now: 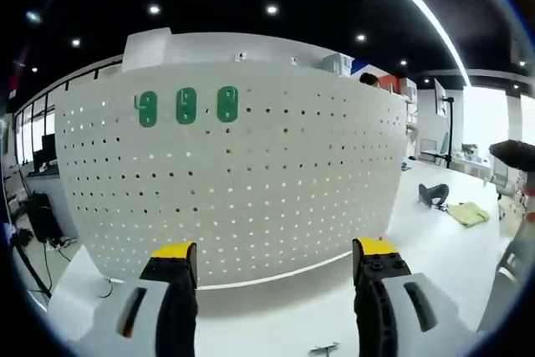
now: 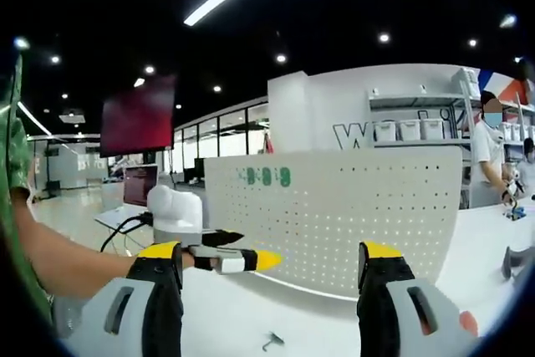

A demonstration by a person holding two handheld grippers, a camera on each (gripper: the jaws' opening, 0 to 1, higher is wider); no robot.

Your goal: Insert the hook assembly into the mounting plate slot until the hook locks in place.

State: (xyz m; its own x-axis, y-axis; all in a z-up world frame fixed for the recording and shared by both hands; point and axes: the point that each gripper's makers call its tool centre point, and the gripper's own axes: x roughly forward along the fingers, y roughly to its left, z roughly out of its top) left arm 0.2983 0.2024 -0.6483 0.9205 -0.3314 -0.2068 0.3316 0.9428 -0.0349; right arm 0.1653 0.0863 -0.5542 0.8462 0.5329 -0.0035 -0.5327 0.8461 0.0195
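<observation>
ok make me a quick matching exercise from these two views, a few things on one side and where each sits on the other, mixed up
Things:
1. green mounting plates
2. metal hook
3. yellow cloth
4. left gripper

Places:
A. on the table in front of the pegboard
B. top left of the pegboard
C. held in the air left of the pegboard in the right gripper view
D. on the table to the right of the pegboard

Pairs: 1-B, 2-A, 3-D, 4-C

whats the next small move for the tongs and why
Probably lower the right tongs onto the small metal hook lying on the white table. Both the right and the left tongs are open and empty, and the pegboard with its green plates stands upright beyond, so the hook must be picked up first.
</observation>
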